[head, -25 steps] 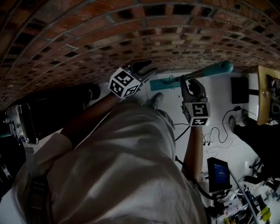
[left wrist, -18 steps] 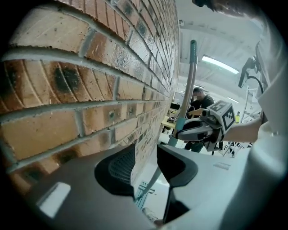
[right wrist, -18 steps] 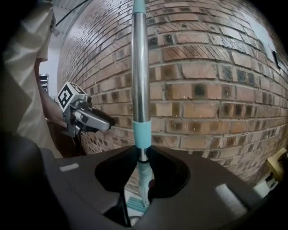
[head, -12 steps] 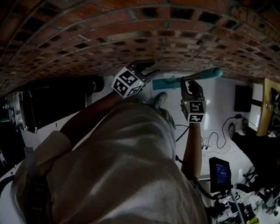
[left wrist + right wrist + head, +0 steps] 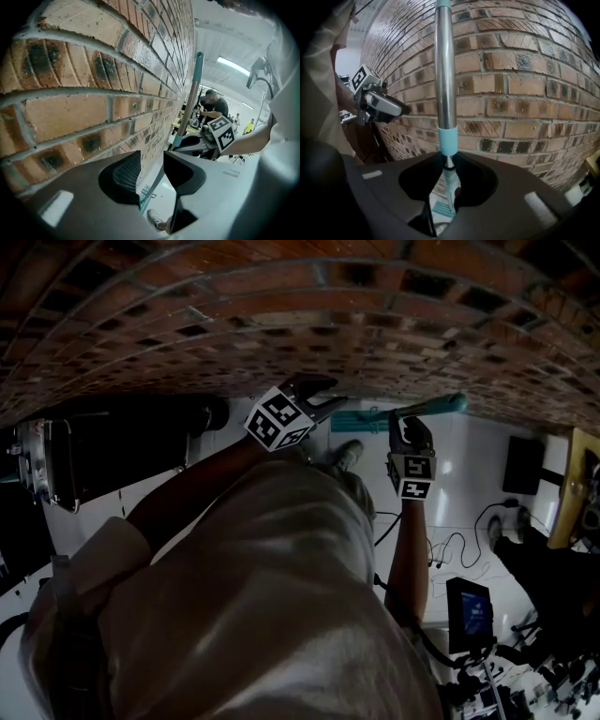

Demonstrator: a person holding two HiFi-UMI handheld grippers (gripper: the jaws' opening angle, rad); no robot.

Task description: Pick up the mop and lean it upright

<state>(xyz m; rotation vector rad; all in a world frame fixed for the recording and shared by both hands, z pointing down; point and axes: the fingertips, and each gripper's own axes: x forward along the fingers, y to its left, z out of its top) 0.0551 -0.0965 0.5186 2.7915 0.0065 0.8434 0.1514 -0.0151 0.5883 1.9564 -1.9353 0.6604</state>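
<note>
The right gripper (image 5: 449, 174) is clamped on the mop (image 5: 446, 70), whose metal handle stands upright in the centre of the frame, close to the brick wall (image 5: 525, 93). At lower centre the left gripper (image 5: 151, 172) has its jaws apart, nothing between them, beside that wall.

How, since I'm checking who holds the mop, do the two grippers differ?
The left gripper has jaws apart and empty; the right gripper is shut on the mop handle. The left gripper hangs clear of the handle; the right gripper holds it roughly upright. Both are near the brick wall.
</note>
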